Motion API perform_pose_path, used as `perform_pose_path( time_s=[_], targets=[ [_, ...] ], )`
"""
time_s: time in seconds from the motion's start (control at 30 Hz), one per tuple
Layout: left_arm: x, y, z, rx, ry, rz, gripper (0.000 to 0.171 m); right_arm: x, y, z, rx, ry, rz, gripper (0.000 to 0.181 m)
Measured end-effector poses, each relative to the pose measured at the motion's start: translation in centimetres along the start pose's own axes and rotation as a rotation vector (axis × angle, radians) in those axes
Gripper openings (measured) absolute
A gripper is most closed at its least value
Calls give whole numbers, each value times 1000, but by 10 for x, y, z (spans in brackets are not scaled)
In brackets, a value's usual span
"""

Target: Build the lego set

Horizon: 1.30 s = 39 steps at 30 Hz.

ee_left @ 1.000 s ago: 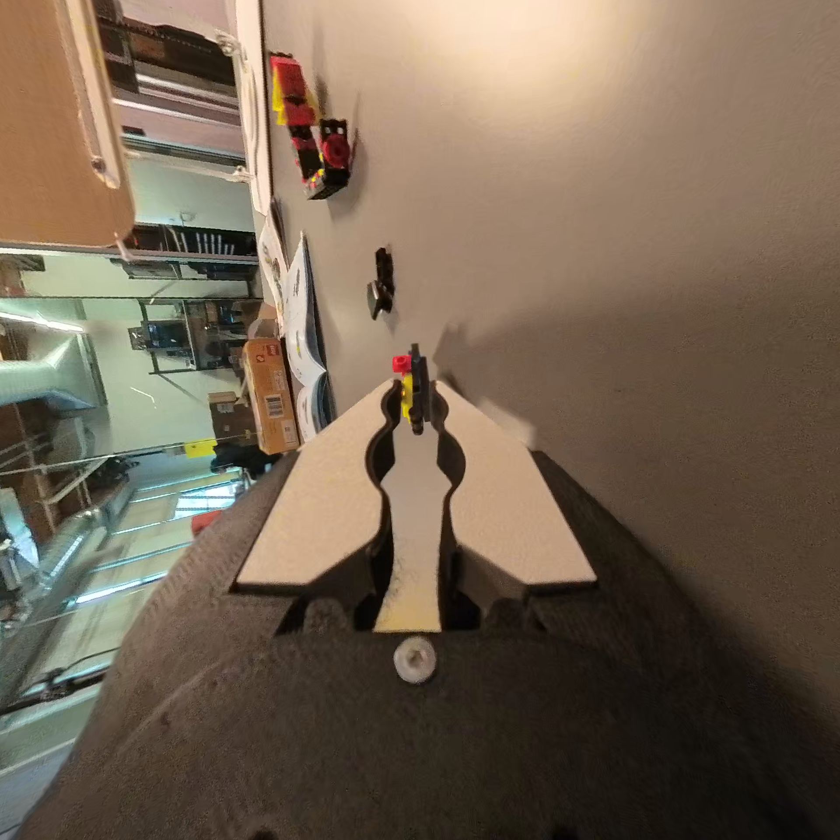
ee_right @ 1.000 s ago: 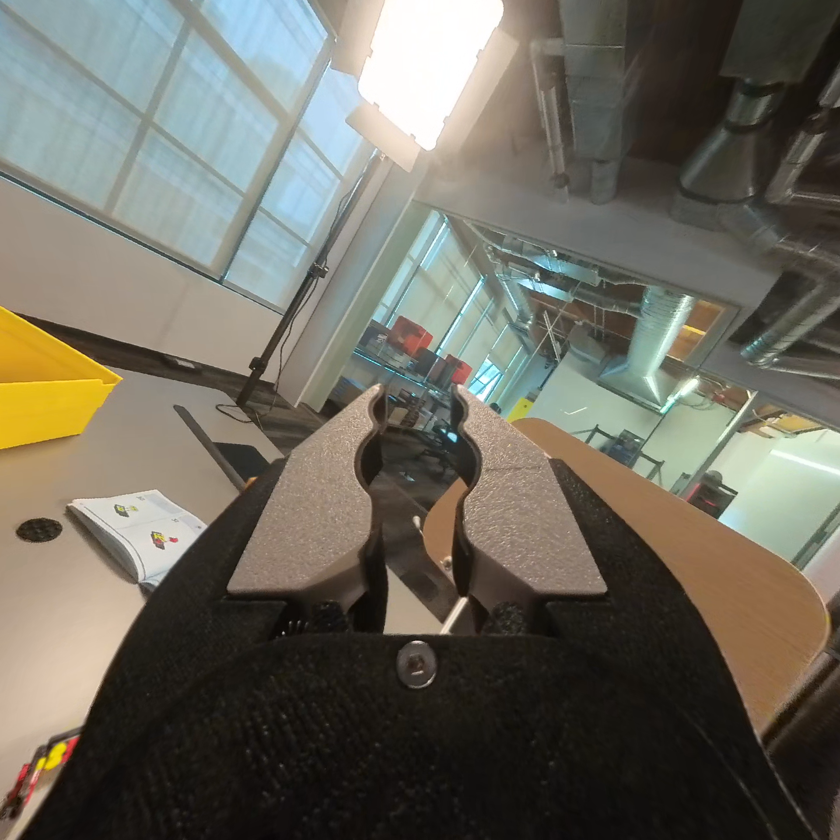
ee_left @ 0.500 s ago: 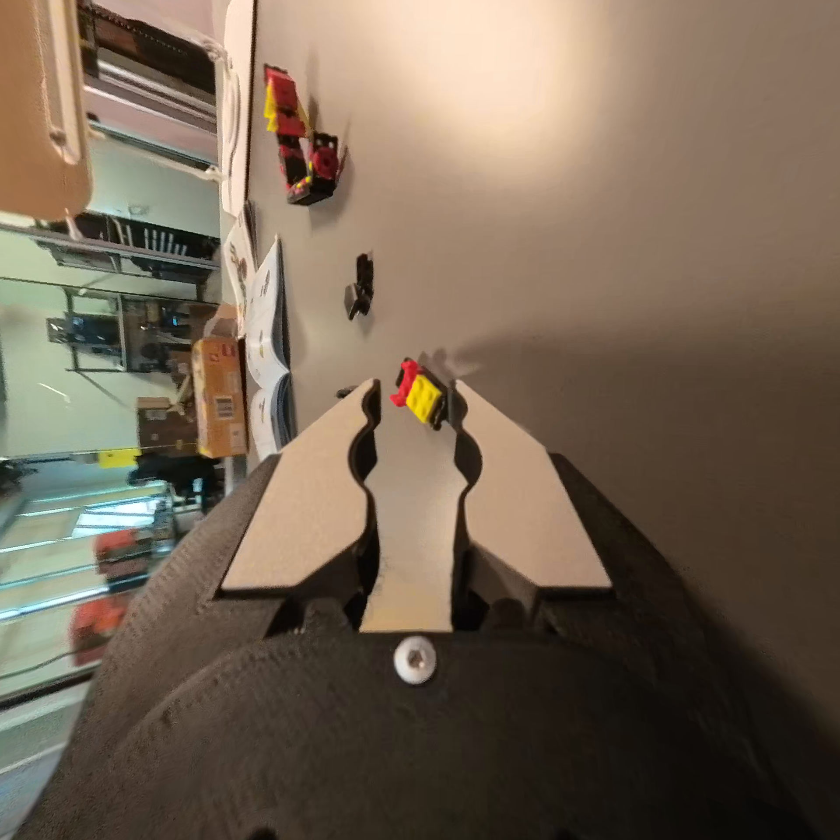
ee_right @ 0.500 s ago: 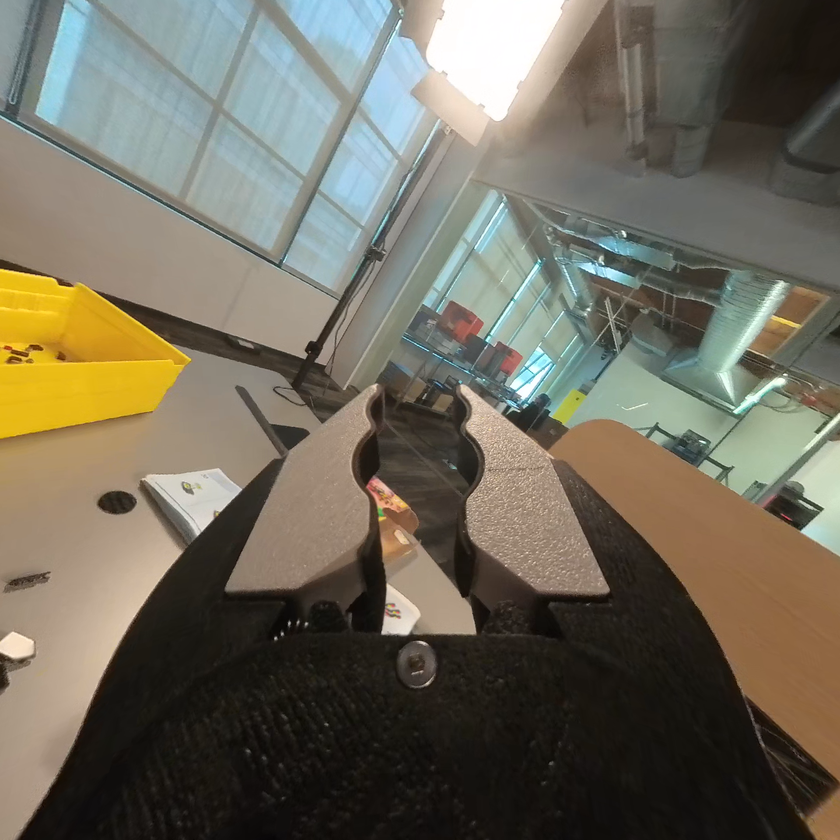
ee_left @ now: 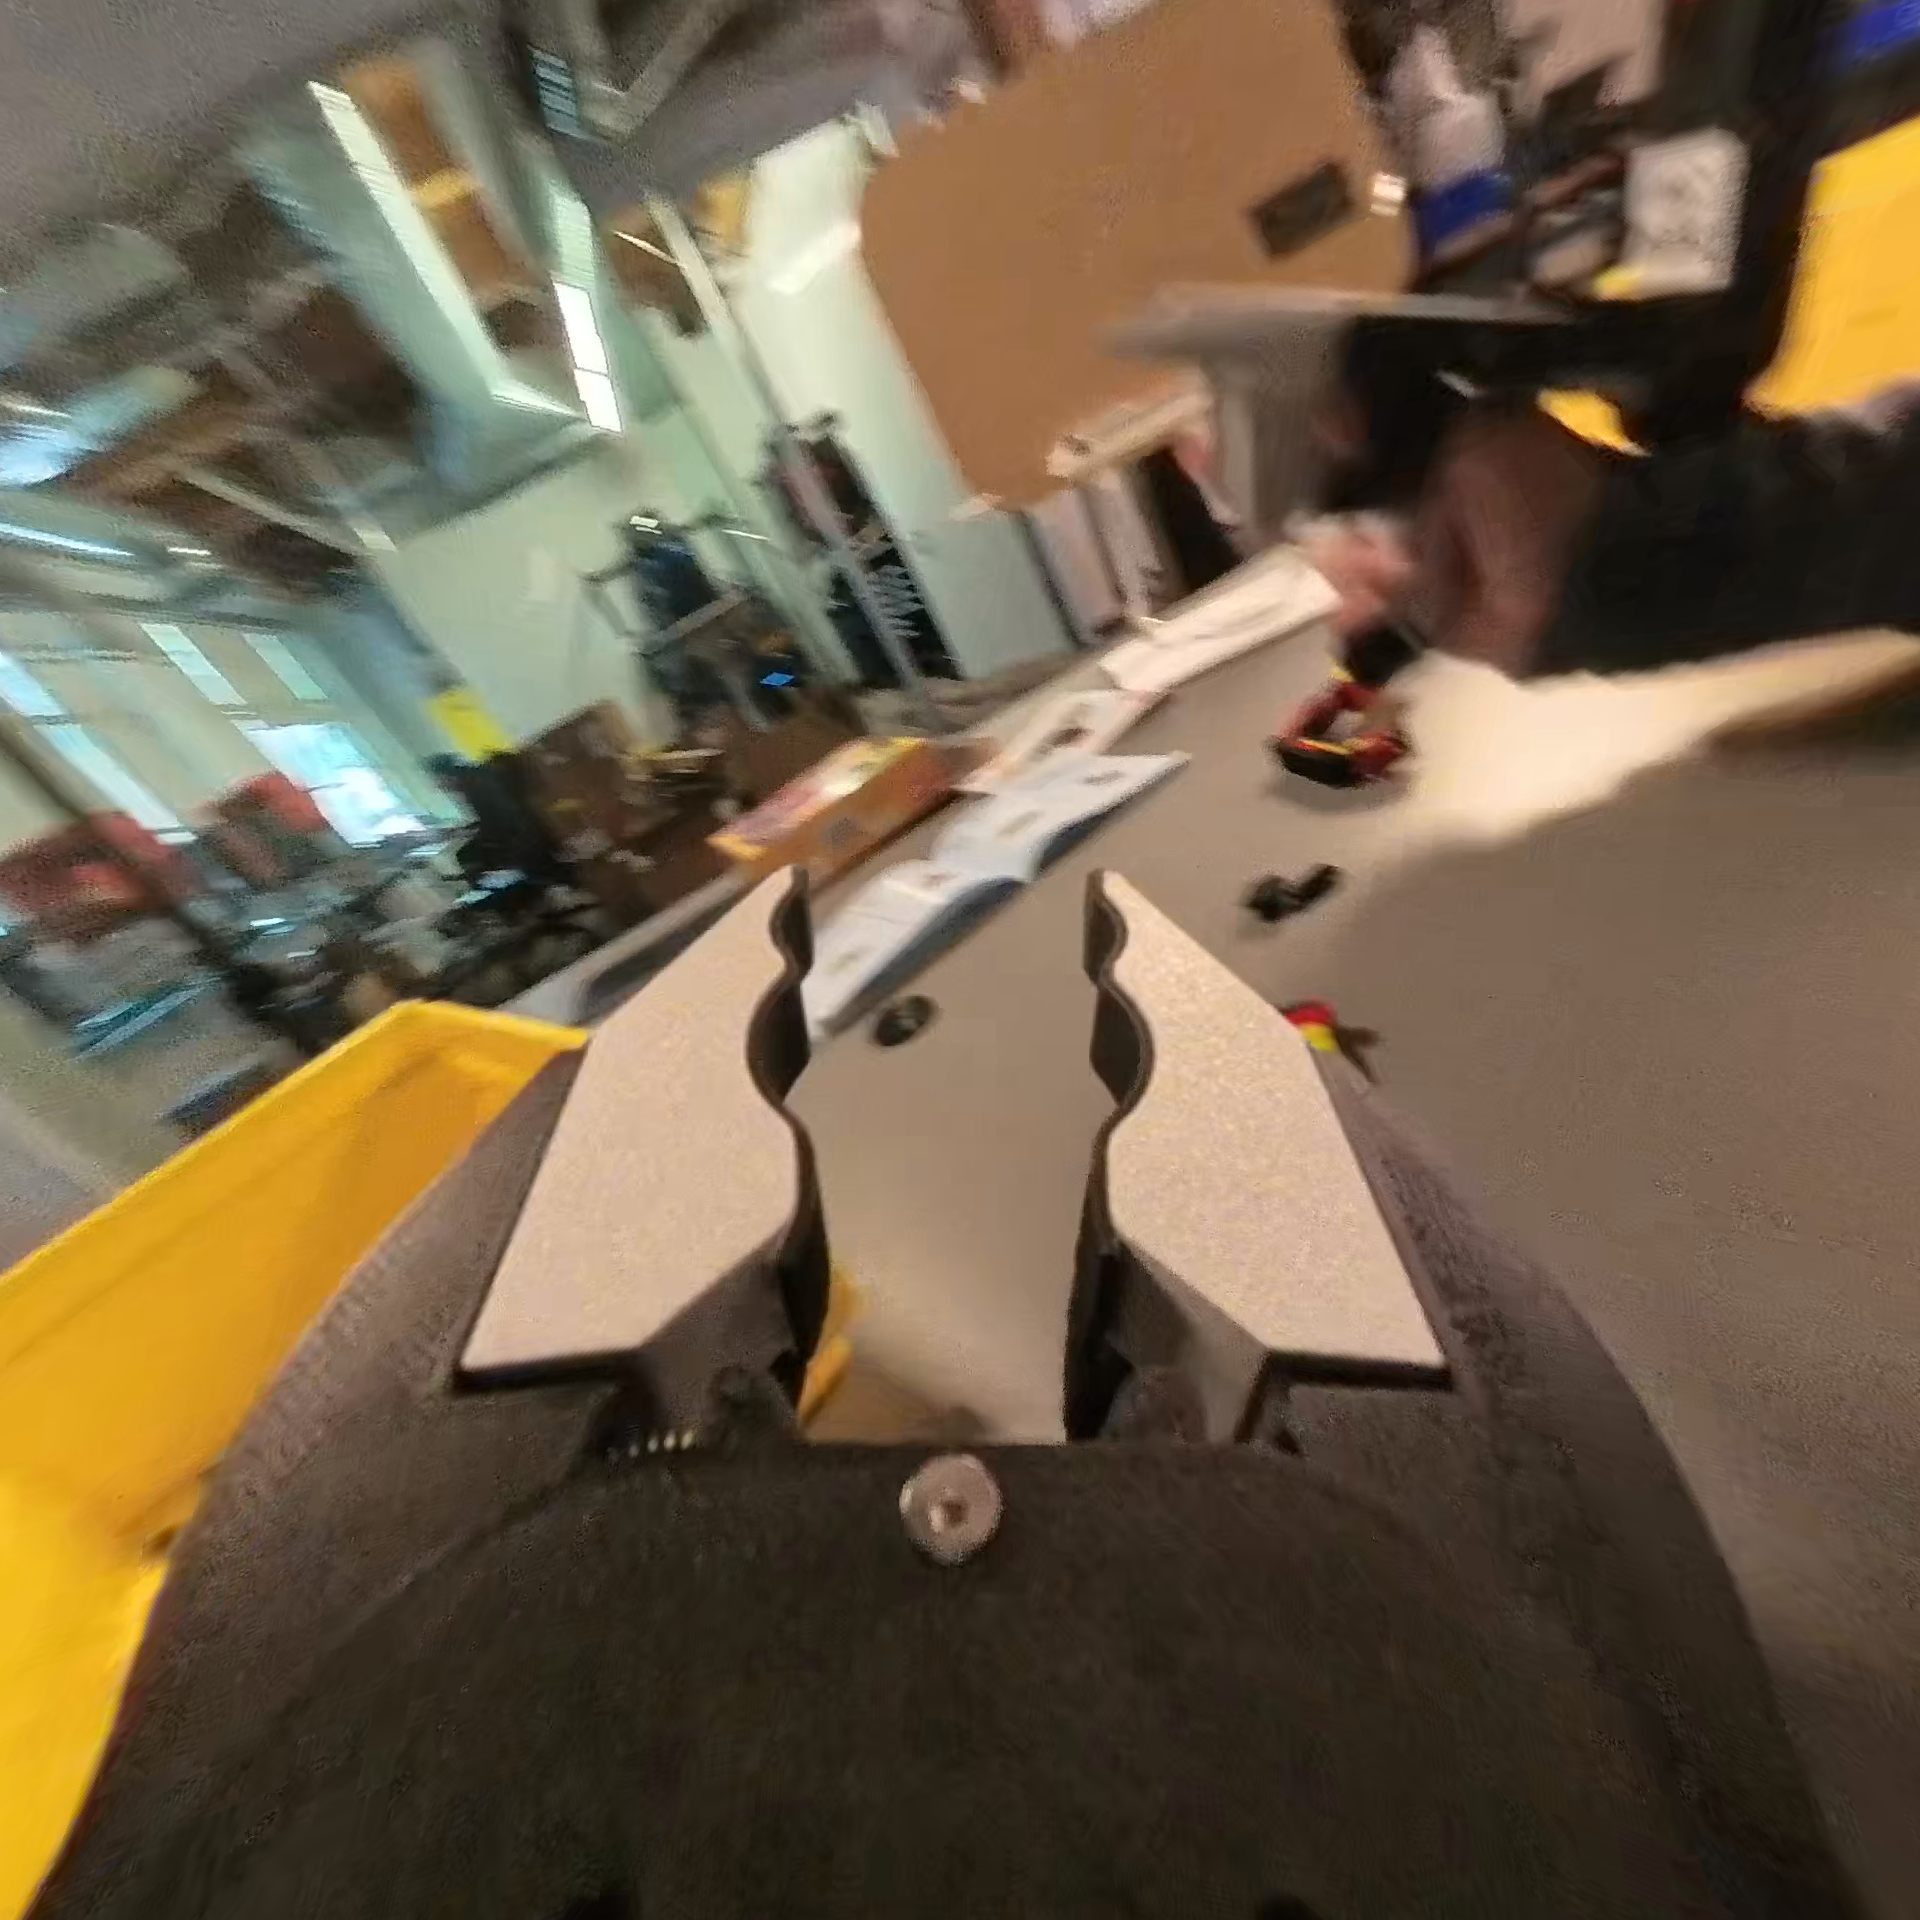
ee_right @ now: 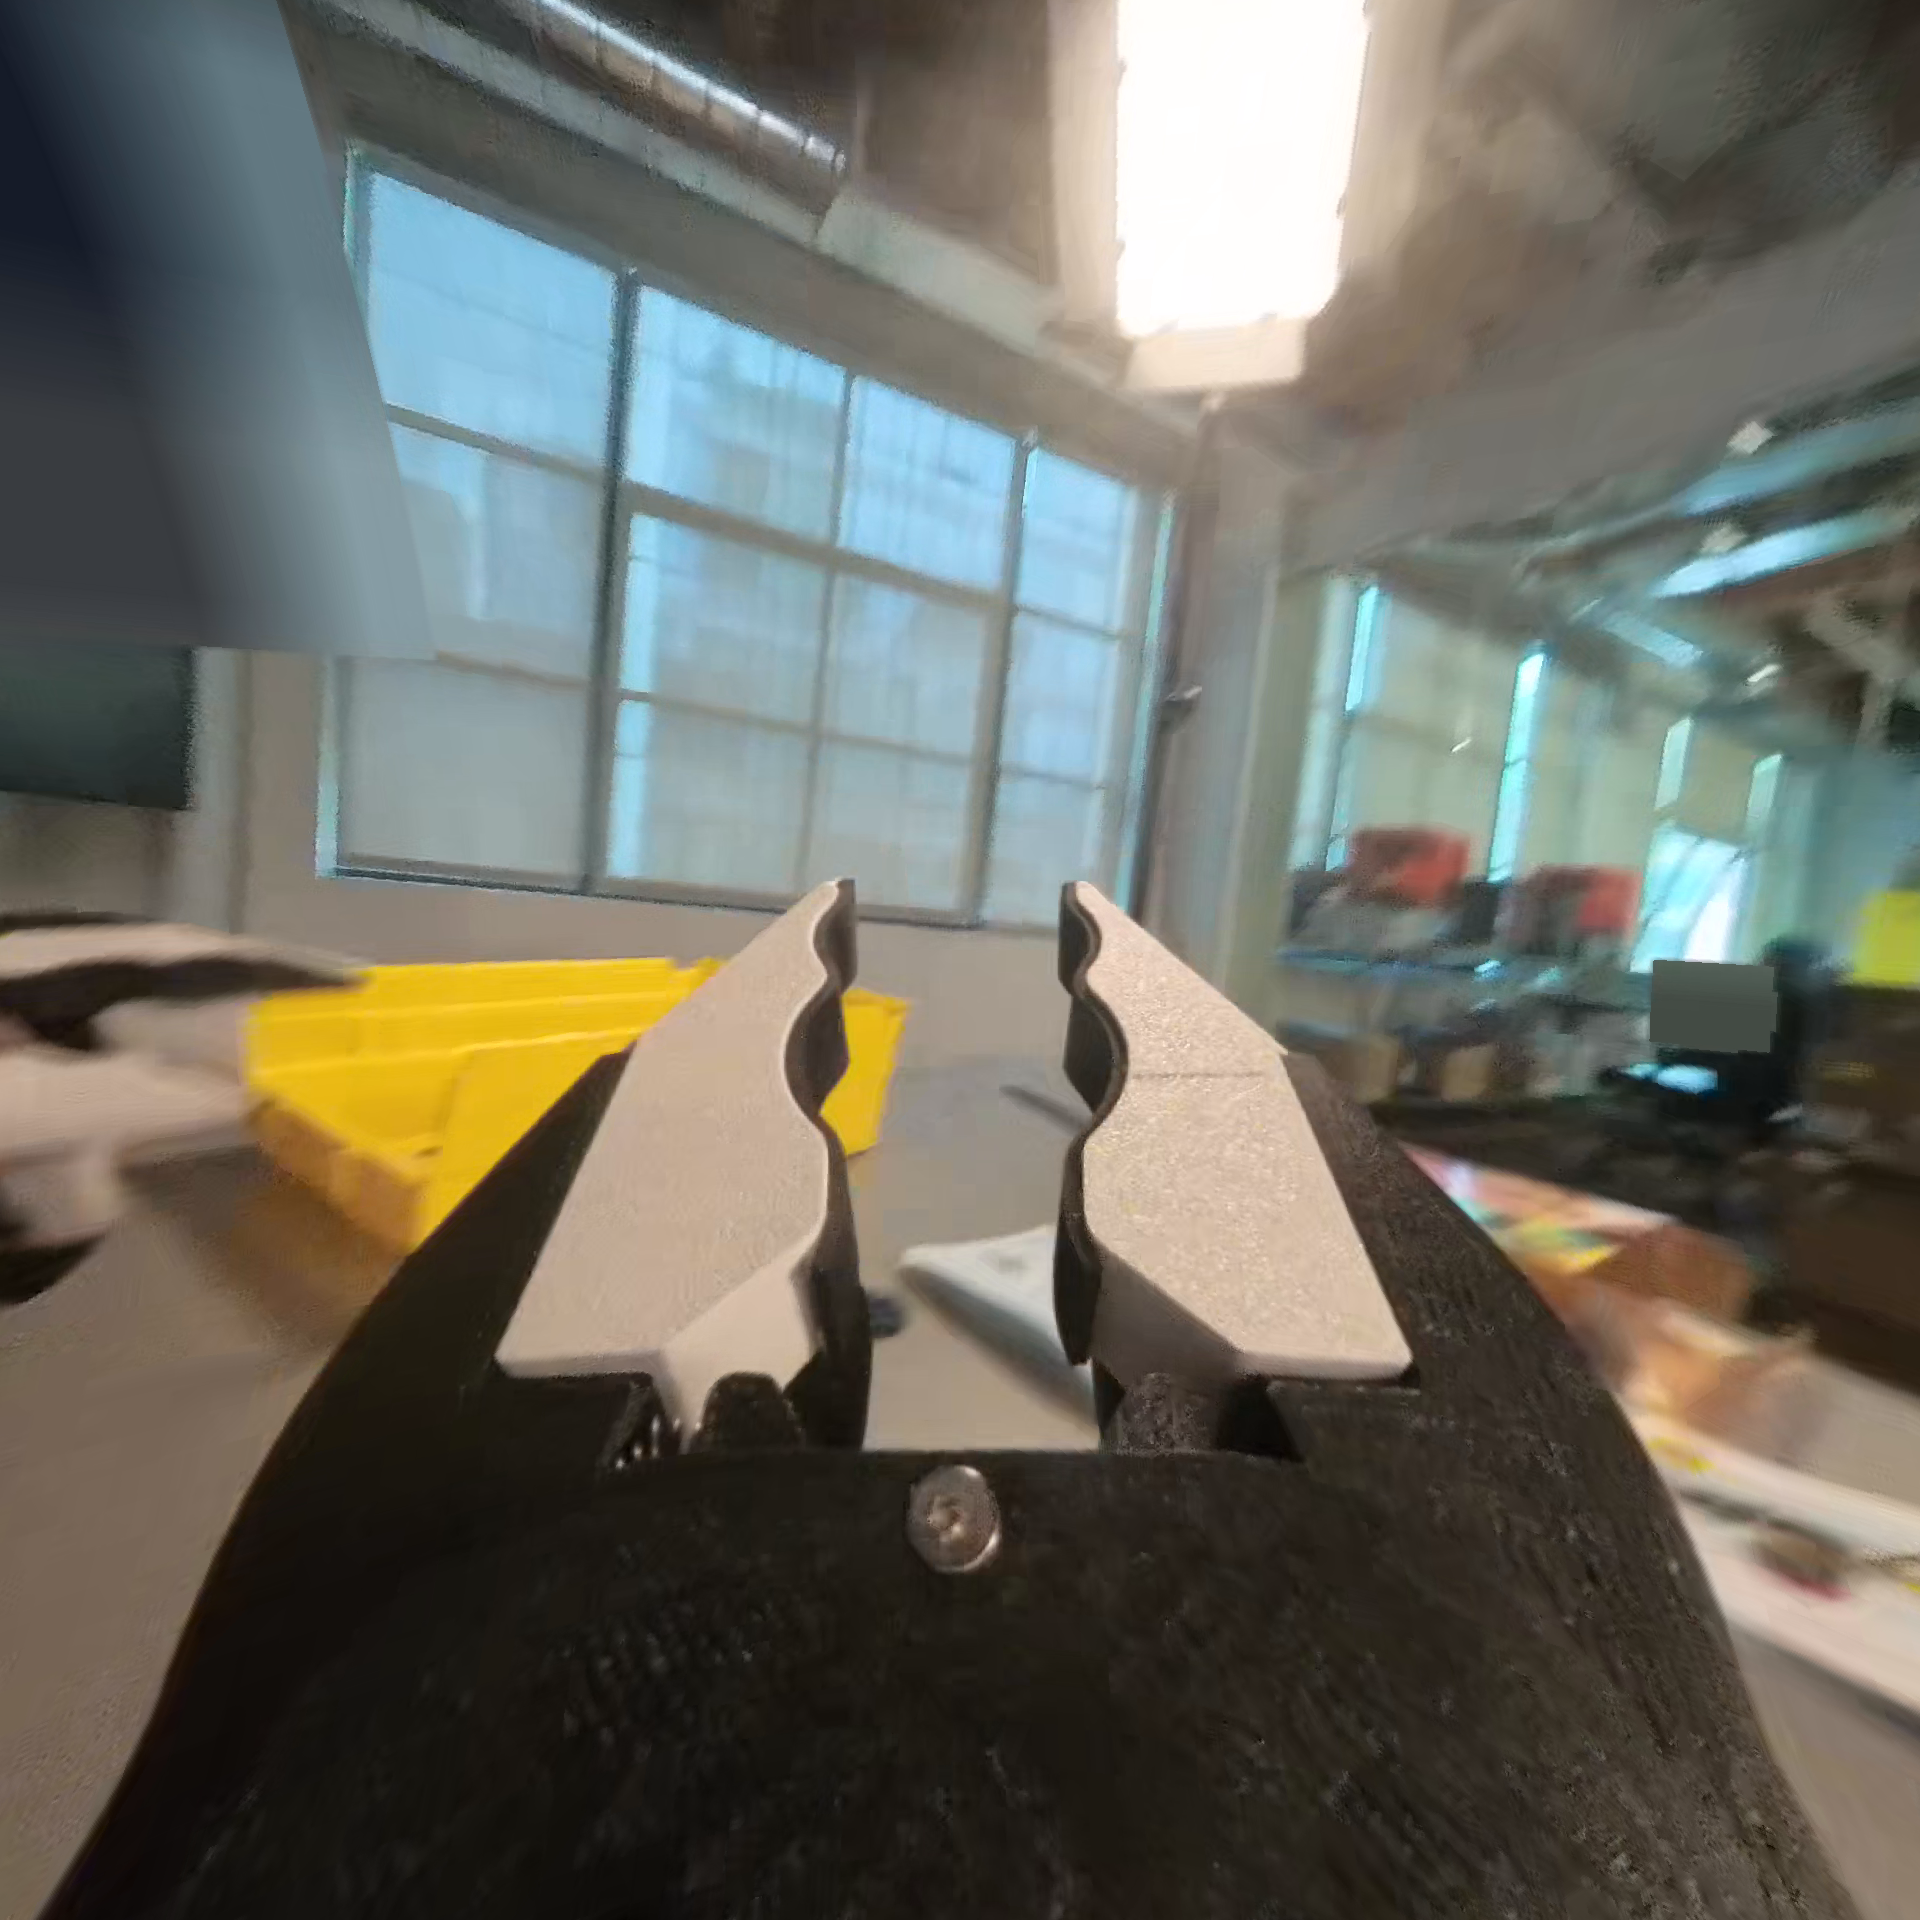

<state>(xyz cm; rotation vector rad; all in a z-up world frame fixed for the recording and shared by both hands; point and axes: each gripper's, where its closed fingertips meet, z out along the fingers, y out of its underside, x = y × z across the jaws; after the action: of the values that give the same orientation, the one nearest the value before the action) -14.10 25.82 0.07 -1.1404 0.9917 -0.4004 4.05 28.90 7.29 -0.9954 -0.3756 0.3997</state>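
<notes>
My left gripper (ee_left: 940, 904) is open and empty above the grey table (ee_left: 1558, 1143). A small red and yellow lego piece (ee_left: 1317, 1023) lies on the table just right of its right finger. A small black piece (ee_left: 1288, 890) lies farther off. A red, black and yellow lego model (ee_left: 1340, 732) sits at the far right, blurred. My right gripper (ee_right: 956, 914) is open and empty, raised above the table and facing a yellow bin (ee_right: 436, 1049). The other gripper (ee_right: 94, 1049) shows as a blur at the left of the right wrist view.
A yellow bin (ee_left: 208, 1247) is at my left gripper's lower left. An open instruction booklet (ee_left: 997, 852) and an orange box (ee_left: 842, 805) lie ahead. A round table hole (ee_left: 902, 1020) is close by. In the right wrist view, a booklet (ee_right: 997, 1299) and papers (ee_right: 1766, 1558) lie on the table. About 20 centimetres separates my left fingertips from my right.
My left gripper let go of the red and yellow piece, opened wide and swung round level; the piece now lies on the table. My right gripper tilted down toward the yellow bin and opened a little wider.
</notes>
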Motion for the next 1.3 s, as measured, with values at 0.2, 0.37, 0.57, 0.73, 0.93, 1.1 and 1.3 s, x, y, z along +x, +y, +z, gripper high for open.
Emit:
perform_pose_path(
  time_s=[0.2, 0.37, 0.57, 0.73, 0.93, 1.1, 1.3],
  targets=[
    [-94, -31, -64, 149, -408, -40, 51, -66, 34, -5, -98, -171, -84, 39],
    [-169, -17, -120, 70, -646, -120, 49, -72, 54, -3, -165, -198, -129, 37],
    [-208, 14, -114, -111, -519, -242, 53, -75, 66, -1, -214, -206, -195, 32],
    [-232, 76, -87, -568, -385, -302, 65, -83, 76, 0, -254, -231, -284, 32],
    [-248, 91, -39, -740, -174, -221, 61, -87, 74, -1, -242, -248, -286, 32],
    [-229, 104, 12, -766, 83, -316, 58, -80, 75, 1, -250, -219, -276, 31],
    [-230, 141, 62, -803, 98, -221, 55, -70, 64, 0, -205, -212, -99, 31]
  ],
)
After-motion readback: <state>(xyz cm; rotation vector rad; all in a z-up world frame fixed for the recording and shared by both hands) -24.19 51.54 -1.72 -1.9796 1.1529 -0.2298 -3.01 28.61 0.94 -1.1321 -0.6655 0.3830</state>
